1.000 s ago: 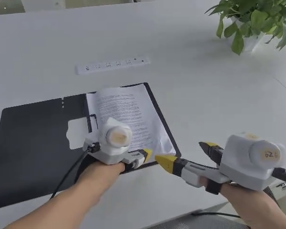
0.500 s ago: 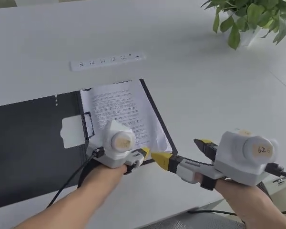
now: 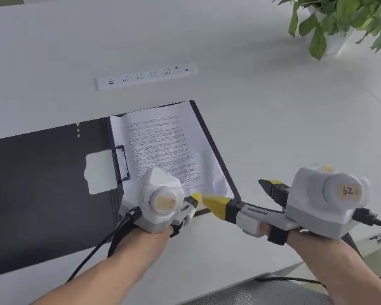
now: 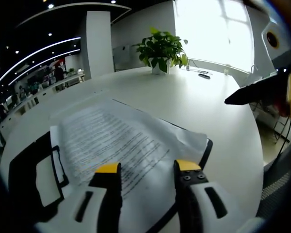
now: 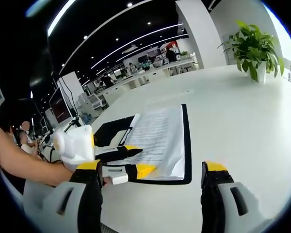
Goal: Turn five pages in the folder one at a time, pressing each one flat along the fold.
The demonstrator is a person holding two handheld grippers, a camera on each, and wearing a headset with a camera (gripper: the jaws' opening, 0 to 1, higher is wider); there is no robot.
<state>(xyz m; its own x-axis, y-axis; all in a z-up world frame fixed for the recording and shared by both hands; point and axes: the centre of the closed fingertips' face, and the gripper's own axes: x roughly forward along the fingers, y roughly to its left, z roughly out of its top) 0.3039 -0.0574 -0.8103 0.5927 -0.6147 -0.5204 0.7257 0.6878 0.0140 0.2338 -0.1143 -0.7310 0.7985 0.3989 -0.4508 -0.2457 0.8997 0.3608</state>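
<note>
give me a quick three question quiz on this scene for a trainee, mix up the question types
1. True or false: the right gripper is shut on a printed page.
2. What lies on the table beyond the folder? A. a power strip B. a keyboard C. a mug
3. Fill in: in the head view, the printed pages lie on the ___ half of the open folder.
Key: 1. False: its jaws stand open, holding nothing. 2. A. 3. right.
</note>
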